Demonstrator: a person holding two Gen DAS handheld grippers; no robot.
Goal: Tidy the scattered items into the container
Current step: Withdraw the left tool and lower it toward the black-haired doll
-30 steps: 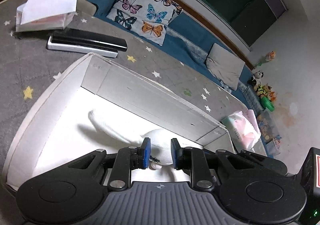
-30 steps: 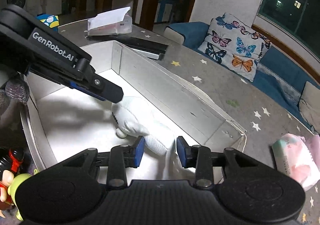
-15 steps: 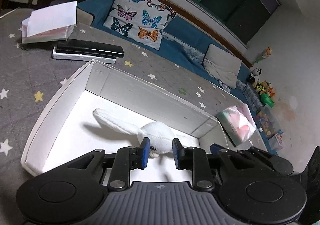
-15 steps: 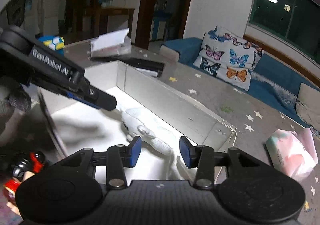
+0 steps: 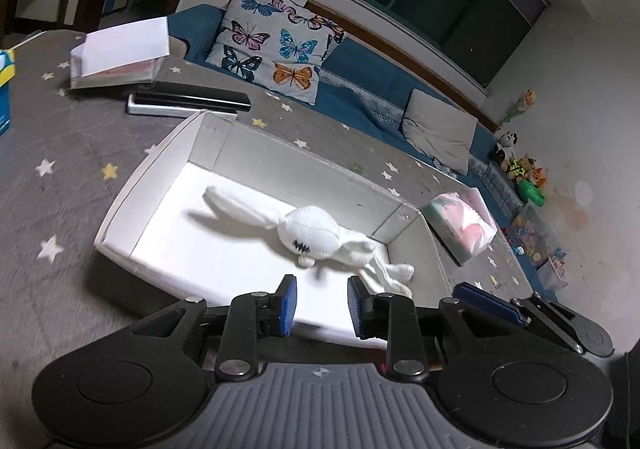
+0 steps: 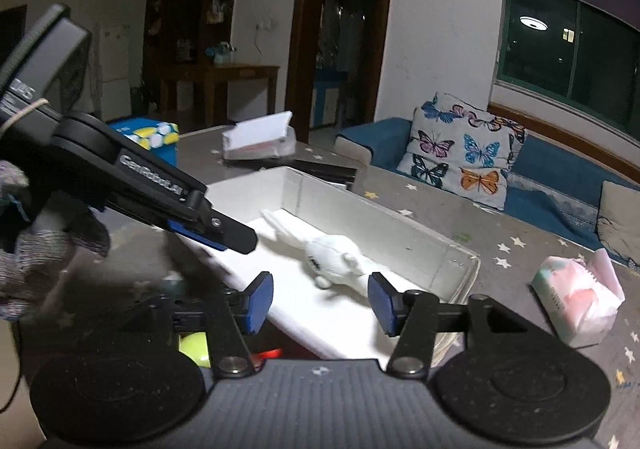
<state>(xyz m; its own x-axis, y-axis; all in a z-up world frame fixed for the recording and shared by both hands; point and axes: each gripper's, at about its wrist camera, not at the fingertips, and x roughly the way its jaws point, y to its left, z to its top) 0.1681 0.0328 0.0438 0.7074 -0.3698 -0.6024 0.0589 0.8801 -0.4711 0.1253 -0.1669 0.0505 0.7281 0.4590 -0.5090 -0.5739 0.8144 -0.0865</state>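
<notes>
Lying on the floor of the white rectangular cardboard box [image 5: 132, 205] is the soft white knitted bunny toy [image 5: 316, 233]. Both tongs hang above the near edge, holding nothing. The left tongs [image 5: 322, 305] are open a little; the right tongs [image 6: 320, 303] are open wide.

White lettering "GenRobot.AI" runs along the arm of the left hand-held gripper [image 6: 224, 235], seen from the right wrist; nothing else is legible.
</notes>
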